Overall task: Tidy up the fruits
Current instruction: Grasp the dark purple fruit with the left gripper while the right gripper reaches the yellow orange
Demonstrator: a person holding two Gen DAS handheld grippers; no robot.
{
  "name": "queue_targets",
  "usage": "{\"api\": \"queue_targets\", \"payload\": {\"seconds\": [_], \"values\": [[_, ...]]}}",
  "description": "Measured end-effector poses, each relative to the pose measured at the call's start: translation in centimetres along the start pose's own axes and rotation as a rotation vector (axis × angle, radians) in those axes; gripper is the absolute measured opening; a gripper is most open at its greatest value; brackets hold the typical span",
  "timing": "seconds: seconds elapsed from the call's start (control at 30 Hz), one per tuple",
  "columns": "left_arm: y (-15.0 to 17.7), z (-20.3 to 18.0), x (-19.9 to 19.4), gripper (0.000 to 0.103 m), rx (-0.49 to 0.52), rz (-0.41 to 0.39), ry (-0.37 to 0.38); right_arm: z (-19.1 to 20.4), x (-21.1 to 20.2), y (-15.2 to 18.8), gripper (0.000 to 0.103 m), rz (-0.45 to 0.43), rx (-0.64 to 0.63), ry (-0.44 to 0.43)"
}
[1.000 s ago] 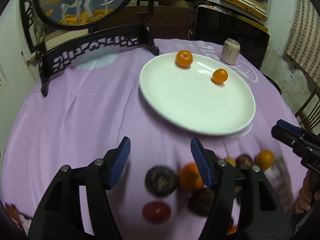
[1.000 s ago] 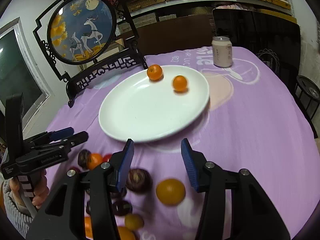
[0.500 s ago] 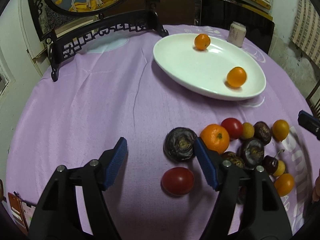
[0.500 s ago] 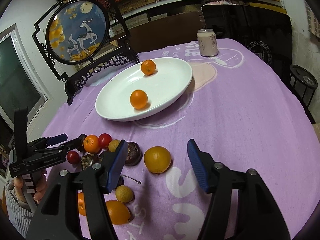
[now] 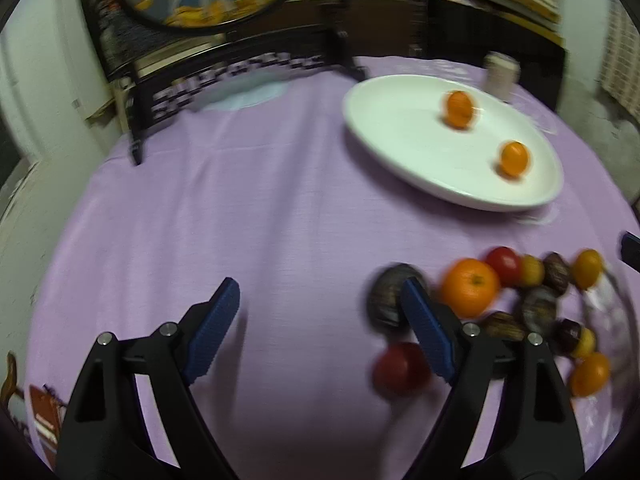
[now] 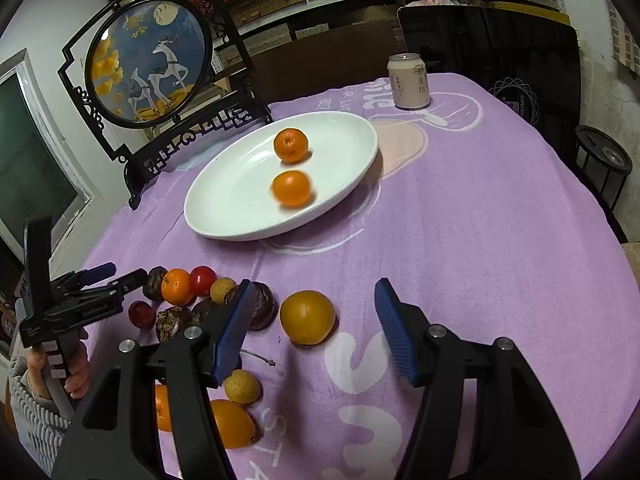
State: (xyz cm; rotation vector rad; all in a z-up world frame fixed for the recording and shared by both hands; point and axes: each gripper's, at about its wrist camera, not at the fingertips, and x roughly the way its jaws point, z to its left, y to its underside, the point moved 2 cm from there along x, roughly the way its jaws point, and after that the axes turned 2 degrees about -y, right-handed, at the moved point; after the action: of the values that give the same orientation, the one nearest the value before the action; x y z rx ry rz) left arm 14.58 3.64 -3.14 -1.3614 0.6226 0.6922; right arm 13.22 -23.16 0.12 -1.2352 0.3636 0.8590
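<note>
A white plate (image 6: 240, 216) (image 5: 400, 152) holds two small oranges (image 6: 291, 145) (image 6: 291, 188). Loose fruit lies on the purple cloth in front of it. There is a big orange (image 6: 307, 317), a mandarin (image 5: 470, 288), a red tomato (image 5: 400, 366), a dark passion fruit (image 5: 386, 300) and several smaller ones. My right gripper (image 6: 315, 286) is open, with the big orange just beyond its fingertips and untouched. The jaws of my left gripper (image 5: 320, 292) (image 6: 100, 276) are opening over bare cloth with nothing between them. The pile lies to its right.
A round deer picture in a black carved stand (image 6: 148, 60) stands behind the plate. A drink can (image 6: 409, 82) sits at the table's far side. A black stool (image 6: 604, 160) is off the right edge. A person's hand in a knit sleeve (image 6: 76, 376) grips the left tool.
Both grippers pulled back from the plate toward the loose fruit and their jaws widened. The left view swung left, leaving the pile at its right. One orange rolled across the plate.
</note>
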Motion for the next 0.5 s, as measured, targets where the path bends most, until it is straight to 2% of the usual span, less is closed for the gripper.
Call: {"api": "queue_targets", "payload": {"seconds": [0.1,0.2,0.3,0.37,0.43,0.5], "values": [[0.2,-1.8,-0.6,0.084,0.064,-0.022,0.015,0.0,0.0,0.0,0.062,0.001,0.0,0.001],[0.7,-2.6,0.3,0.084,0.097,0.013,0.015,0.0,0.0,0.0,0.062,0.003,0.002,0.001],[0.7,-2.0,1.0,0.084,0.08,0.033,0.005,0.0,0.0,0.0,0.062,0.002,0.001,0.002],[0.6,-1.1,1.4,0.081,0.032,0.055,0.058,0.0,0.0,0.0,0.062,0.0,0.0,0.0],[0.6,-0.8,1.6,0.062,0.002,0.069,0.122,0.0,0.1,0.1,0.062,0.004,-0.002,0.0],[0.6,-1.2,1.7,0.053,0.01,0.069,0.14,0.0,0.2,0.1,0.062,0.011,-0.005,0.0]]}}
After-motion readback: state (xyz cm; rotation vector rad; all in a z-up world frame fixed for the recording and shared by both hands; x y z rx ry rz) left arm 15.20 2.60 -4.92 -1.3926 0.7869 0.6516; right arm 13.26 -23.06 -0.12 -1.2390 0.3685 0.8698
